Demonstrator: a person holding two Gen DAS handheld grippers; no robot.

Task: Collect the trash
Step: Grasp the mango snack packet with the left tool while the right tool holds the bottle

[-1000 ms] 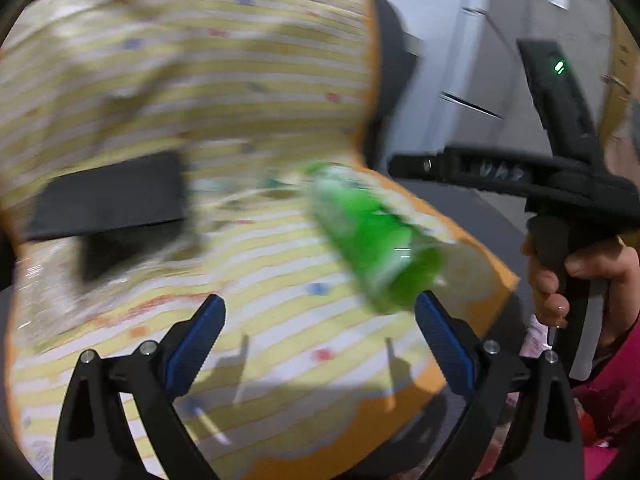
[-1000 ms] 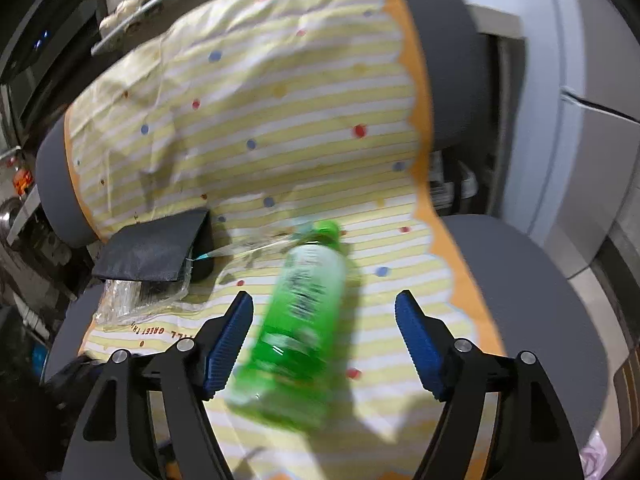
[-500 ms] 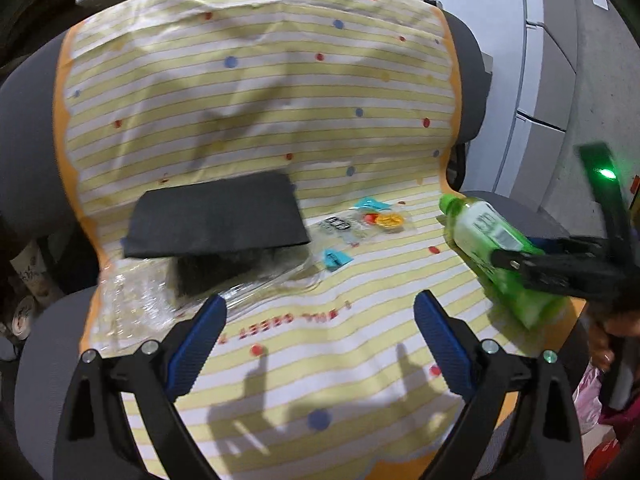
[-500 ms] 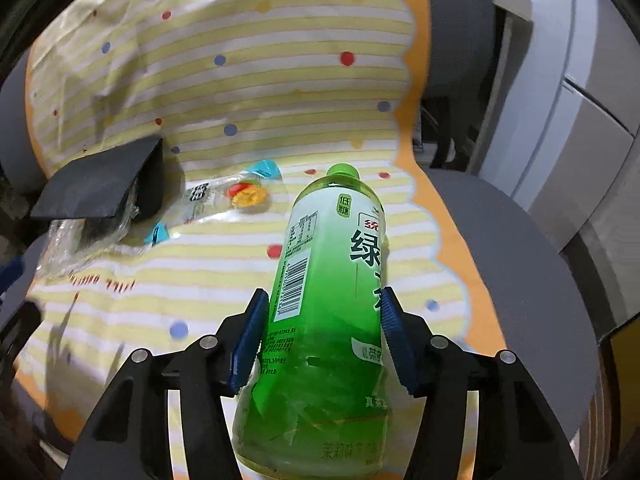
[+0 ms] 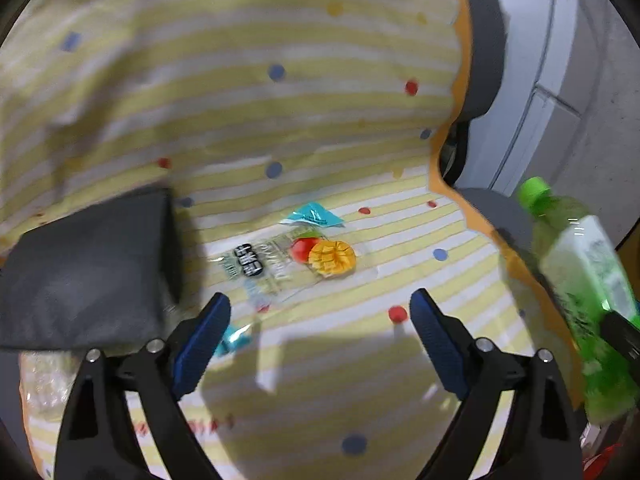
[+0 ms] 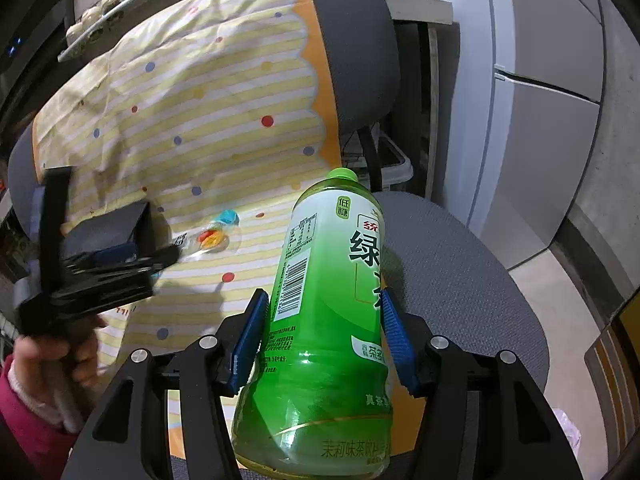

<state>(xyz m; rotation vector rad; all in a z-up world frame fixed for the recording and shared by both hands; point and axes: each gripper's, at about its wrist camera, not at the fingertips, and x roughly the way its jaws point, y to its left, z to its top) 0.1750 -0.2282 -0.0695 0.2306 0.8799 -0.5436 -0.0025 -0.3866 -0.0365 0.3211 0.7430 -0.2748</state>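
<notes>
My right gripper is shut on a green tea bottle and holds it above the chair's right side. The bottle also shows at the right in the left wrist view. A clear snack wrapper with a mango picture lies on the striped cloth covering the chair seat; it also shows in the right wrist view. My left gripper is open just above and in front of the wrapper. A small teal scrap lies behind it, another by the left finger.
A black folded pouch lies on a clear plastic bag at the seat's left. The grey chair seat shows bare to the right of the cloth. Grey cabinets stand to the right. A shelf with jars is behind.
My left gripper has moved forward and down toward the mango wrapper. My right gripper, closed on the bottle, has lifted it and drawn back to the right of the seat.
</notes>
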